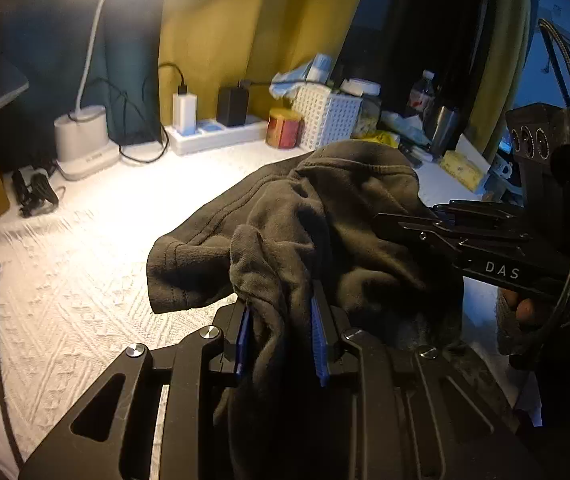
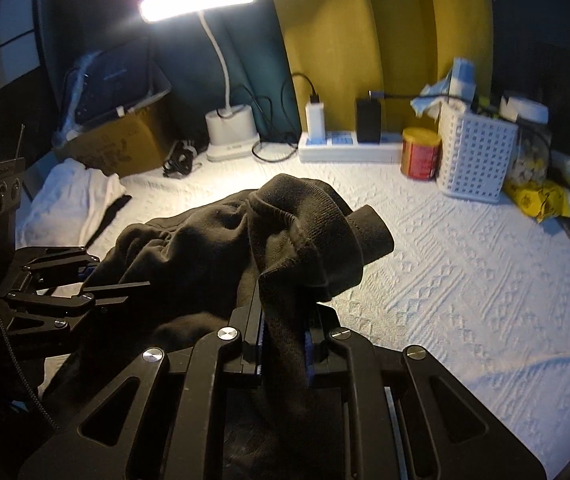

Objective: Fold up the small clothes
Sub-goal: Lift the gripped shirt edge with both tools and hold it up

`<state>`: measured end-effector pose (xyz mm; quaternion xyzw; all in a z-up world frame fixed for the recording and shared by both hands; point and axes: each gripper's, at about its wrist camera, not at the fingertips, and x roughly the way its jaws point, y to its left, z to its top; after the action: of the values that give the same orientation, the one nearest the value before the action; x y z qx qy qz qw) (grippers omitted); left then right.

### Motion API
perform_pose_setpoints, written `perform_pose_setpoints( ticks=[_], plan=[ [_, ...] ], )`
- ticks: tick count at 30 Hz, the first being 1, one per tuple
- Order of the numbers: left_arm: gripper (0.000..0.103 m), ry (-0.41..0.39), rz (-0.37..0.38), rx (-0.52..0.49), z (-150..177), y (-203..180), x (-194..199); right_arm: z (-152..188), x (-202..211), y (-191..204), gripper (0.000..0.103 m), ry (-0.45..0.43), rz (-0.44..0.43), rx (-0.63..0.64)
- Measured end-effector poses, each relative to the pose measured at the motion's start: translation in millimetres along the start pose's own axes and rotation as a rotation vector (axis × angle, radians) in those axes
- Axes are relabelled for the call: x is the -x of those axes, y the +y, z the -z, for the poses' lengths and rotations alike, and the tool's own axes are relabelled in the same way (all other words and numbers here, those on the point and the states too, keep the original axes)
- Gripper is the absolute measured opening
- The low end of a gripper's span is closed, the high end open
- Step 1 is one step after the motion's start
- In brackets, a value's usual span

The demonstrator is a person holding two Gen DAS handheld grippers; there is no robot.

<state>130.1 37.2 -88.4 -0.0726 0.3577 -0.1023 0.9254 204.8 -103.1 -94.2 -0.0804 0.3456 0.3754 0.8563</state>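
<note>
Black grippers (image 1: 281, 340), blue pads (image 1: 319, 344), silver screws (image 1: 209, 333).

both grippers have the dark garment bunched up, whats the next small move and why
Probably draw the two grippers apart to stretch the cloth flat. The left gripper and the right gripper are each shut on a crumpled fold of the dark garment, close together, and it hangs wadded over the white textured cover, too bunched to fold.

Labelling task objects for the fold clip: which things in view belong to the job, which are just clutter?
In the job:
dark garment
left gripper
right gripper
white textured cloth

Lying about:
desk lamp
power strip
red tin
white basket
cardboard box
</note>
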Motion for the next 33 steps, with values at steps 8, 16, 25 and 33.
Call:
perform_pose_setpoints(
  ticks=[8, 16, 25, 33],
  plan=[
    [0.023, -0.084, -0.027, -0.035, 0.3, -16.9, 31.1, -4.0, 45.0, 19.1, 0.015, -0.09, 0.007, 0.027],
    [0.023, -0.17, -0.041, -0.076, 1.4, -33.7, 65.2, -5.3, 88.1, 36.3, 0.015, -0.172, 0.018, 0.053],
    [0.023, -0.248, -0.057, -0.093, -0.2, -45.1, 100.8, -7.9, 132.0, 61.3, 0.015, -0.266, 0.015, 0.106],
    [0.023, -0.343, -0.076, -0.122, -5.1, -48.8, 140.6, -20.8, 172.2, 80.4, 0.015, -0.365, -0.012, 0.154]
  ],
)
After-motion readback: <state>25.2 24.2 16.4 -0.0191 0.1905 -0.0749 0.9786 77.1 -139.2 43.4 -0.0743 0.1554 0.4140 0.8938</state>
